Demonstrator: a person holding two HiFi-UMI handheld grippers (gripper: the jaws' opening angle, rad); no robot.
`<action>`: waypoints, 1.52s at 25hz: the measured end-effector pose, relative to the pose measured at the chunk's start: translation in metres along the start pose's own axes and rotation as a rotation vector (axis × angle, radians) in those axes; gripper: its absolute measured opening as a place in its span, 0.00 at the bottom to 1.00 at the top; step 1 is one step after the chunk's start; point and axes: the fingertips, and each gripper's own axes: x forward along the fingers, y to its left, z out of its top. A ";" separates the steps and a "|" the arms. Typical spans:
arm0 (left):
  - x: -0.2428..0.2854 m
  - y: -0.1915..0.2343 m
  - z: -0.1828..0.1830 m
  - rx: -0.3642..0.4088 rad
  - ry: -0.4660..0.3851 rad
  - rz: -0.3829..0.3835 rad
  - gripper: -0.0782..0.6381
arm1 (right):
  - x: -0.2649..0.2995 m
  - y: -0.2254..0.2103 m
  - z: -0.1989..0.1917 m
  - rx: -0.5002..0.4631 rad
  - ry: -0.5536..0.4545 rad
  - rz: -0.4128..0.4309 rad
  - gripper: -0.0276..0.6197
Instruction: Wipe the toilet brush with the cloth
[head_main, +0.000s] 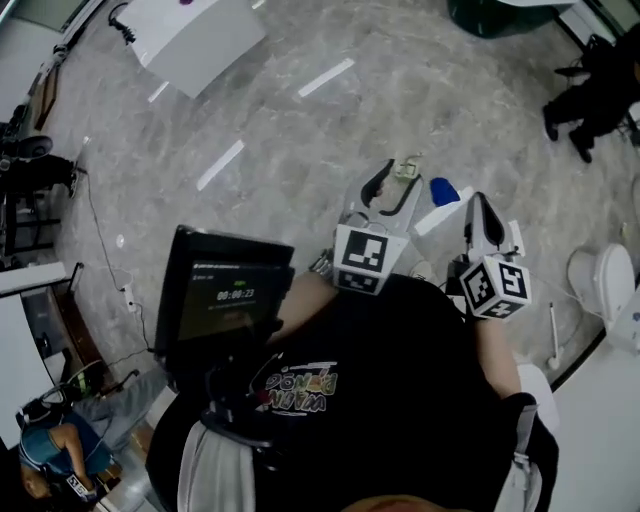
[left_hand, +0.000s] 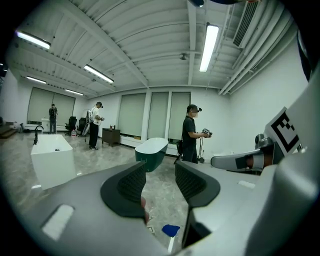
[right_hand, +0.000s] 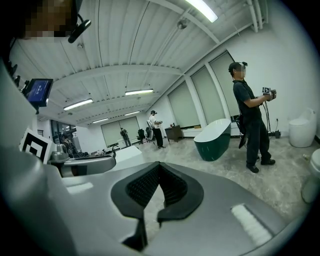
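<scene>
Brush (head_main: 553, 335): I take it for the thin white rod lying flat on the floor (head_main: 300, 130), far right, just beside the toilet (head_main: 600, 280). It is too small to make out a bristle end.
- Handling, by judgement: light, with a stiff, smooth plastic shaft that would likely slip in a shallow pinch.
- Best hold is mid-shaft, jaws square across it, away from the head end, leaving length for wiping. Lying flat, it leaves little room for a jaw to get under.

Cloth: possibly the blue lump (head_main: 445, 190) on the floor just beyond the claws (not certain it is cloth). If so it is soft and limp; pinch a bunched fold, not an edge.

Left claw (left_hand: 159, 172): jaws apart by a moderate gap, with only floor showing between the ribbed pads. It holds nothing, is raised in front of the chest and is aimed out across the room.

Right claw (right_hand: 159, 170): jaw tips meet, with nothing pinched. It is raised just right of the left claw.

Neither claw is near the brush; the task is not begun.

Farther out: a green tub (left_hand: 151, 150), a white tub (left_hand: 50, 160), and people standing about the room.
</scene>
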 end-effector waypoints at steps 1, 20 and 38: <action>-0.002 0.002 0.004 -0.009 -0.018 0.006 0.37 | 0.001 0.001 -0.001 -0.002 0.001 -0.003 0.05; 0.001 0.019 0.021 -0.028 -0.019 0.076 0.37 | -0.003 0.002 0.000 -0.003 0.017 -0.007 0.05; 0.000 -0.001 0.005 -0.011 -0.001 0.037 0.37 | -0.002 -0.007 -0.004 0.010 0.022 -0.008 0.05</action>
